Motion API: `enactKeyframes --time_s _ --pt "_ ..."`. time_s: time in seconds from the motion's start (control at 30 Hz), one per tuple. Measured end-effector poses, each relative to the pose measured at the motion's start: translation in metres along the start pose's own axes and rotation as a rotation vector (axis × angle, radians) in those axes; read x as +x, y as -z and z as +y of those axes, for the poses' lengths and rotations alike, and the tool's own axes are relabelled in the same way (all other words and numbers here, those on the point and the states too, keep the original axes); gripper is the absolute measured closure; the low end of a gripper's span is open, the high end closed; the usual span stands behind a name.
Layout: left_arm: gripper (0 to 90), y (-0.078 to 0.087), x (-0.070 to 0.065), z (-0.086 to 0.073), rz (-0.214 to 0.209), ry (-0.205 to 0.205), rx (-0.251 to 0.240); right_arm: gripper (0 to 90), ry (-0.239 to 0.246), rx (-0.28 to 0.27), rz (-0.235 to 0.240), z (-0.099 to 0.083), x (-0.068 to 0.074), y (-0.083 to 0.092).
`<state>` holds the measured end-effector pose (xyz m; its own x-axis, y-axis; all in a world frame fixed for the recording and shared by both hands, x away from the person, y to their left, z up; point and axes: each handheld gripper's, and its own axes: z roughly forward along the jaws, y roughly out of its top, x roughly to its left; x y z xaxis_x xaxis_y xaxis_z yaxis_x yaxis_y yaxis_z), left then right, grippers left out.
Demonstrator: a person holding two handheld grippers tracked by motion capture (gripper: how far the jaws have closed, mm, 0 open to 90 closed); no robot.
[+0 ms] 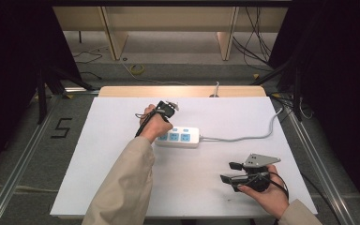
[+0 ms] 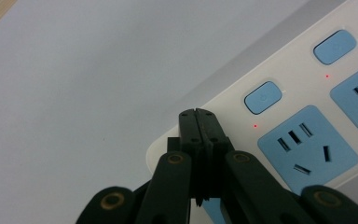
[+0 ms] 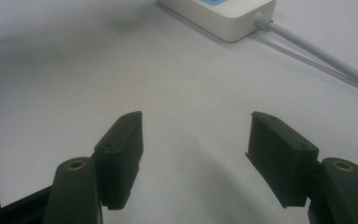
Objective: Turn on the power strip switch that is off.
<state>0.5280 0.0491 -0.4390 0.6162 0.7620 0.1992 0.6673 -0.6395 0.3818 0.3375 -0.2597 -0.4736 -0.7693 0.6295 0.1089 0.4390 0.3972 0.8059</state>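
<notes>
A white power strip (image 1: pixel 179 137) with blue sockets and blue switch buttons lies at the middle of the white table, its grey cable (image 1: pixel 243 138) running off to the right. My left gripper (image 2: pixel 197 113) is shut, with nothing between its jaws. Its tip hovers over the strip's left end, just beside the nearest blue button (image 2: pixel 263 97), where a small red light glows. In the high view the left gripper (image 1: pixel 165 123) points down behind the hand. My right gripper (image 3: pixel 196 135) stands open above bare table, near the front right (image 1: pixel 232 171), well apart from the strip (image 3: pixel 223 14).
The white table sheet (image 1: pixel 122 178) ends in edges at the front and both sides. The cable (image 3: pixel 317 51) crosses the table's right part. Beyond the table's far edge are floor cables and wooden furniture legs (image 1: pixel 115 37).
</notes>
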Motion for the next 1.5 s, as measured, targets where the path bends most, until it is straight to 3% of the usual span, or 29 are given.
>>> enactKeyframes --time_s 0.17,0.63,0.9,1.03,1.07,1.27,1.5 --pt "90.0 0.0 -0.001 0.001 0.016 -0.023 0.012 36.3 -0.002 0.003 0.002 0.0 0.0 0.0" --pt "89.9 0.001 0.0 -0.001 0.0 -0.01 -0.011 36.3 -0.001 0.0 -0.001 0.0 0.0 0.0" --pt "89.8 0.002 0.003 -0.006 -0.018 0.014 -0.04 36.3 -0.003 0.003 0.0 0.0 -0.001 0.0" --pt "89.1 0.003 0.005 -0.011 -0.027 0.049 -0.087 36.3 -0.007 0.001 -0.001 0.0 -0.001 0.0" --pt "81.9 0.004 0.005 -0.012 -0.028 0.051 -0.094 36.3 -0.007 0.001 -0.001 0.0 -0.001 0.0" --pt "74.1 0.021 0.008 -0.019 -0.027 0.055 -0.155 36.3 -0.008 0.006 -0.003 0.0 -0.001 0.0" --pt "59.4 0.035 0.009 -0.033 -0.079 0.06 -0.201 36.3 -0.009 0.002 -0.005 0.0 -0.001 0.0"
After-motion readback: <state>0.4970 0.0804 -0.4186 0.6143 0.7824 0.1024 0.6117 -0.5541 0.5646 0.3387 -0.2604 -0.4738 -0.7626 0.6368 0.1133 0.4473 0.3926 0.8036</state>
